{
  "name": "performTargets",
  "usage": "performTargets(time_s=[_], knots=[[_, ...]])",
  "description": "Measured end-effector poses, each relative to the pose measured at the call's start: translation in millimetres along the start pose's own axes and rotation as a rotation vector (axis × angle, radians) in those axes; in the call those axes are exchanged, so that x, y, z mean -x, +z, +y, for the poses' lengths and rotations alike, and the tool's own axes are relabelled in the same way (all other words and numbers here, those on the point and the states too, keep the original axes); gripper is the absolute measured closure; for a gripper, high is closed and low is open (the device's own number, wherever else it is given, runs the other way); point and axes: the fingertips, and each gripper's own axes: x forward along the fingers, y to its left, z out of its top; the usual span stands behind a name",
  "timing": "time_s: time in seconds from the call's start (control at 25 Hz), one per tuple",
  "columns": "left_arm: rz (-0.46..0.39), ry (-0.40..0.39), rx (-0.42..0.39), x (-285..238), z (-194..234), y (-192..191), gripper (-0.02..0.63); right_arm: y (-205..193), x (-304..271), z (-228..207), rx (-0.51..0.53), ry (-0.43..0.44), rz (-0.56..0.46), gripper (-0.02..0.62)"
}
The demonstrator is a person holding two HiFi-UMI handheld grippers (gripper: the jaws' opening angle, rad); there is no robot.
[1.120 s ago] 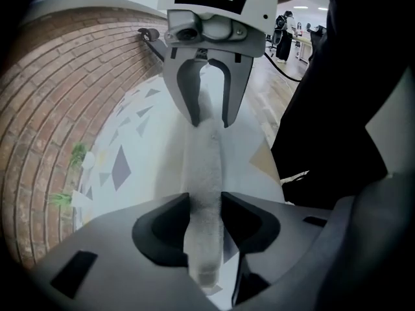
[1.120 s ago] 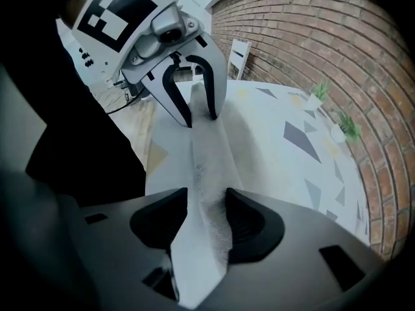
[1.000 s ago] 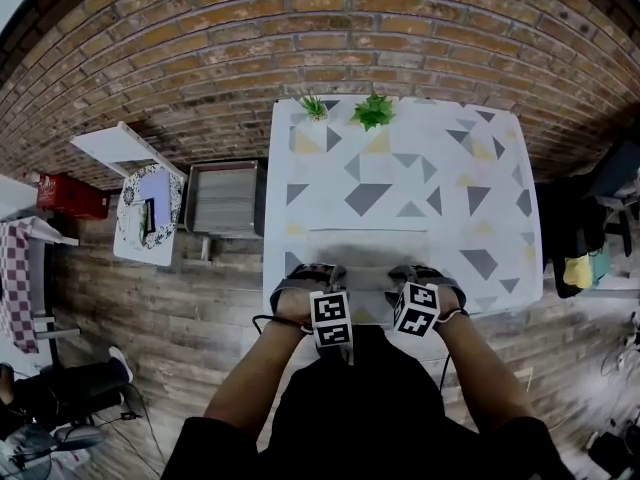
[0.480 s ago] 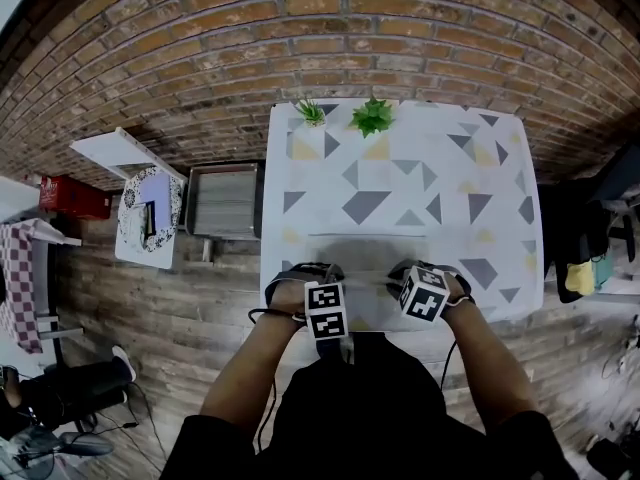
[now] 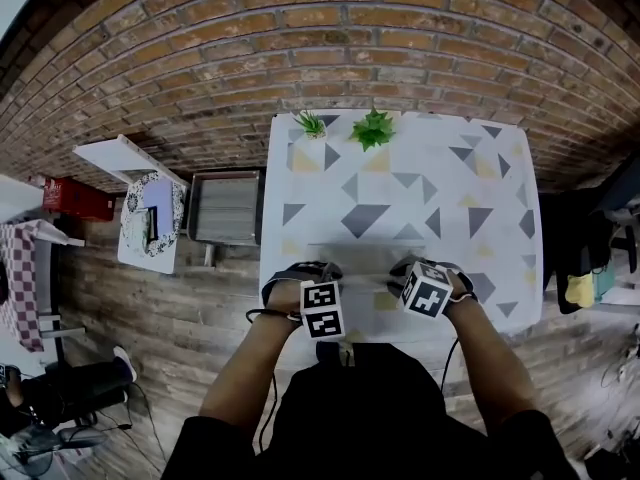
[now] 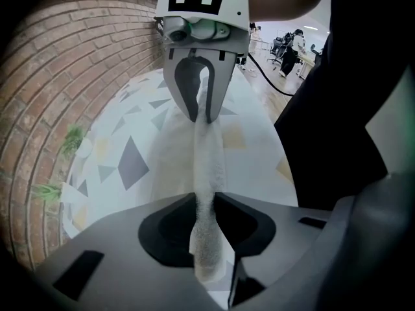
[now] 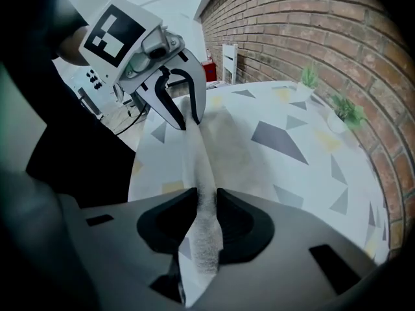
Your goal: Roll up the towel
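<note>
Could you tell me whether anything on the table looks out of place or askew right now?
Nothing stands out. The towel lies flat and straight on the table, only its near edge lifted for rolling; both small plants stand upright at the far edge, and nothing is spilled.

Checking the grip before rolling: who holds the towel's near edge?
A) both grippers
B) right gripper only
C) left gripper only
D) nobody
A: the left gripper and right gripper each pinch the towel between their jaws, which have just been opening slightly.
</note>
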Motion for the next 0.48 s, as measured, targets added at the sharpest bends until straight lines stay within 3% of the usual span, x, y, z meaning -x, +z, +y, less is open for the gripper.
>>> performTargets(time_s=[0.48], knots=[[-0.005,0.193,0.095,-1.9,49.6,-5.6,0.485,8.1,1.7,-39.1,0.026,-0.138,-0.025,0.486]])
